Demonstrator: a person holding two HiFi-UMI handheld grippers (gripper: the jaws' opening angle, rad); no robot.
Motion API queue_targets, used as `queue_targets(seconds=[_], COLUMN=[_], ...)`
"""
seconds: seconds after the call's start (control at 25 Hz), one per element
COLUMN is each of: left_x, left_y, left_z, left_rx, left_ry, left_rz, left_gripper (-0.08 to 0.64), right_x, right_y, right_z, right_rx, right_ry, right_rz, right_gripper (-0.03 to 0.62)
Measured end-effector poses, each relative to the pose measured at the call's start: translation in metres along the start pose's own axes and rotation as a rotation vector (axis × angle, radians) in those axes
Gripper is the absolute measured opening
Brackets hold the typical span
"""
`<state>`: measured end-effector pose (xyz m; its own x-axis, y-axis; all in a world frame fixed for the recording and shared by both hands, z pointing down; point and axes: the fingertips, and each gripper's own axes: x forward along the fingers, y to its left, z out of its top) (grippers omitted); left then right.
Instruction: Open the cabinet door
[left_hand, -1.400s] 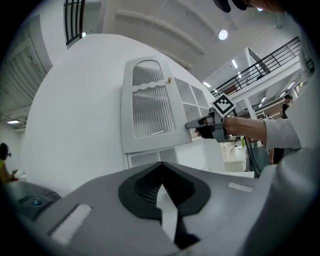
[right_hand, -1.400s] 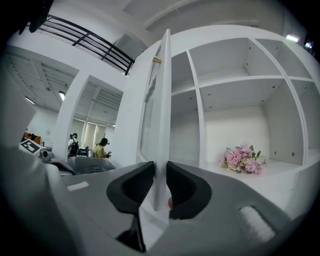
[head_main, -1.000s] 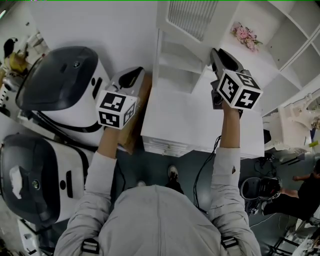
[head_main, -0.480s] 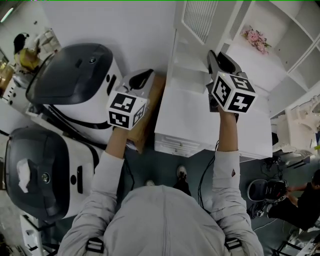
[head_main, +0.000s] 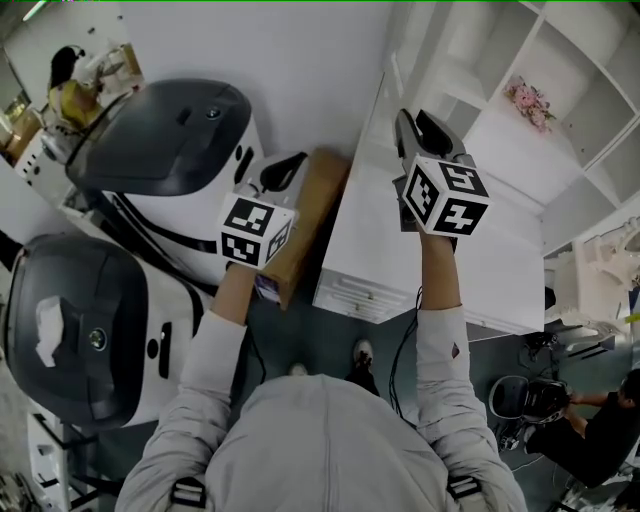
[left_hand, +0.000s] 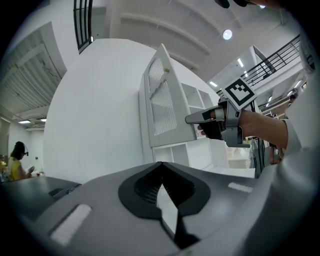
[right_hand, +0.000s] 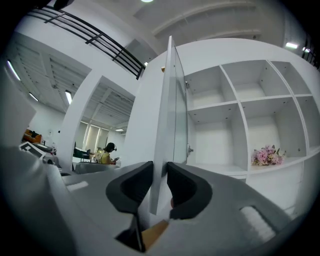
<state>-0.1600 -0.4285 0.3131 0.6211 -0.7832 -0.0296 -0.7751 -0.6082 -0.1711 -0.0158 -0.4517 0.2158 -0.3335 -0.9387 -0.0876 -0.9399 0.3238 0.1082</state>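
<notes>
Your right gripper (right_hand: 160, 173) has the free edge of the cabinet door (right_hand: 167, 115) straight ahead between its jaws. The jaws are opening, and the pads look only just against the two faces. The door stands swung well out, with the open shelves (right_hand: 235, 130) off to the gripper's right.

Here's the risk: as the hold loosens, any sideways pull could let the edge slide out past the tips. The door could then drift back towards the shelves. If you back off at an angle, a pad may catch and drag the panel.

Your left gripper (left_hand: 161, 167) has its jaws together on nothing, and the door is ahead of it to its right. Swing the door wider and it may come round onto that gripper.
</notes>
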Motion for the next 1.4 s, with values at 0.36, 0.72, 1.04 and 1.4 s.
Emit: queue_targets(seconds=[0.36, 0.72, 1.04, 1.4], left_x=[-0.024, -0.038, -0.029, -0.01], left_y=[0.013, 0.024, 0.002, -0.052], left_z=[-0.002, -0.008, -0.006, 0.013], left_rx=[-0.003, -0.016, -0.031, -0.024], left_ry=[0.001, 0.008, -0.003, -0.04], left_rz=[0.031, 0.048, -0.024, -0.095], left_gripper=[0.018, 0.018, 0.018, 0.018], right_x=[0.027, 0.023, -0.01, -0.087], right_y=[0.048, 0.053, 0.043, -0.017], right_z=[0.002, 0.001, -0.008, -0.032], right_rx=[-0.033, -0.06, -0.063, -0.01], right_ry=[0.006, -0.009, 0.006, 0.052], right_rz=[0.098, 0.095, 0.081, -0.028], right_gripper=[0.101, 0.101, 0.101, 0.063])
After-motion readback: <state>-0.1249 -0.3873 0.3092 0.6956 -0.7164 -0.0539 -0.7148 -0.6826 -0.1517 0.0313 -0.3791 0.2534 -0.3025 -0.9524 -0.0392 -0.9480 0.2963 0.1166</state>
